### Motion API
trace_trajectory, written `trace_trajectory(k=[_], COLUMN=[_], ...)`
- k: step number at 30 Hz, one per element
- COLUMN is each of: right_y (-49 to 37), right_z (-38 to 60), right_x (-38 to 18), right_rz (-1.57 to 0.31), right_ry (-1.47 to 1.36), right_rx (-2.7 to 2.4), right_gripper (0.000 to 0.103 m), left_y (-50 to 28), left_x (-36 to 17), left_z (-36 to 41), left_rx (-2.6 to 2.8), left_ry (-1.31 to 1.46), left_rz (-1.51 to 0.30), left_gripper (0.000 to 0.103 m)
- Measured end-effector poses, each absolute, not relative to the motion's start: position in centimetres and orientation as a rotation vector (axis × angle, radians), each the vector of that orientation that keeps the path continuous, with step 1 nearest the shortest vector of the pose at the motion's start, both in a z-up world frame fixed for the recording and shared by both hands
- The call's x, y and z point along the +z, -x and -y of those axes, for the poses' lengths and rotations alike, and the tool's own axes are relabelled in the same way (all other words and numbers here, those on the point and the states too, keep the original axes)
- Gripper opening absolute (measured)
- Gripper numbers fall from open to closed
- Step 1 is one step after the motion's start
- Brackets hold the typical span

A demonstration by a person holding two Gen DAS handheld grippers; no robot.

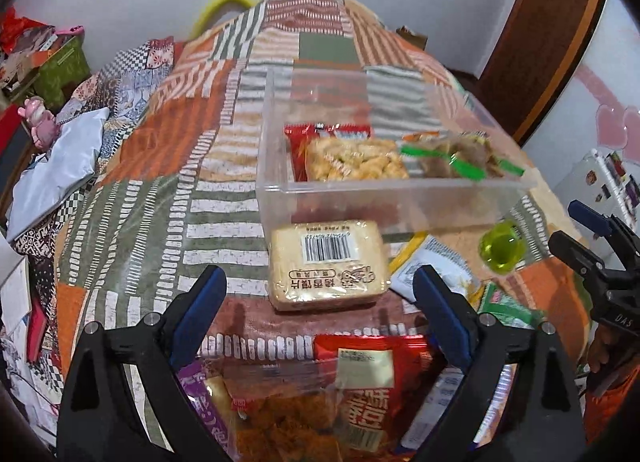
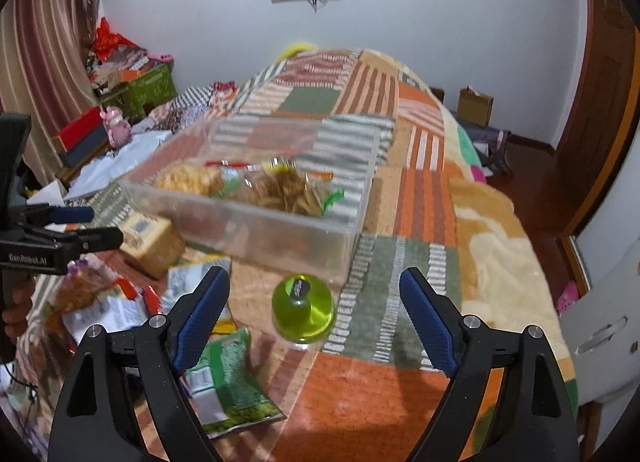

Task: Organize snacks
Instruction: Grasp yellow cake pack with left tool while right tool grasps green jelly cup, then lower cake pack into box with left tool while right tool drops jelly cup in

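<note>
Red crinkly snack bag [image 1: 356,390] lay nearest, under left gripper [image 1: 320,318]; right gripper [image 2: 314,318] faced small green plastic jelly cup [image 2: 303,312]. Both jaws released, empty. Cup looked light, slick; grip its sides.

My left gripper [image 1: 320,294] is over the patchwork blanket [image 1: 132,198], jaws wide, nothing between the pads. Beige cracker pack [image 1: 328,262] lies just ahead between the fingertips, barcode side up, its far edge against the clear plastic bin [image 1: 280,182]. In the bin: a red packet [image 1: 298,142], a bag of golden puffed snacks [image 1: 356,160] and a green-striped bag of brown pieces [image 1: 460,160]. Red snack bag [image 1: 356,390] lies close under the jaws. Green jelly cup [image 1: 502,248] sits right of the bin's near corner. Right gripper [image 1: 576,238] is at the frame's right edge, jaws apart.
</note>
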State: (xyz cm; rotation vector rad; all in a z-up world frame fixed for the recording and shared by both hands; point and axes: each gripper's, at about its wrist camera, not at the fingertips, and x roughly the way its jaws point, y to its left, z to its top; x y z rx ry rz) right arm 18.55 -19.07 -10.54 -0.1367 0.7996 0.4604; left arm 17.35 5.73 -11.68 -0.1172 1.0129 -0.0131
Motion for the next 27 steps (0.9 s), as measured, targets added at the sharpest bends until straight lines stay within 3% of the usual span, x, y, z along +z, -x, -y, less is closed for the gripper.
trace_trajectory(k=[5,14,17,20,27], right_y=[-19.4,-20.6,-20.6,-20.4,-20.3], right_z=[18.7,18.3,18.2,18.2,17.9], right_x=[-12.4,-14.4,-14.9,-15.0,-14.7], right_rz=[-0.849,-0.942,-0.965,-0.963,-0.948], right_ry=[0.142,0.115,0.115,0.116,0.135], right_rx=[0.484,0.533,0.548,0.551,0.545], right_gripper=[0.084,0.051,0.045,0.045,0.044], left_y=[-18.7,-20.2,-20.5,-20.9,-20.6], left_x=[-12.9,-14.5,-14.9,-15.4,-15.3], left_z=[-5.2,-4.9,-4.6,-4.6,-5.3], left_rx=[-0.032,-0.078,-0.076,-0.044,-0.047], left_ry=[0.086,0.09,0.084,0.081,0.129], left_rz=[-1.062,-1.136,-1.145,-1.154,-1.137], left_gripper=[0.095,0.09,0.089,0.081,0.079])
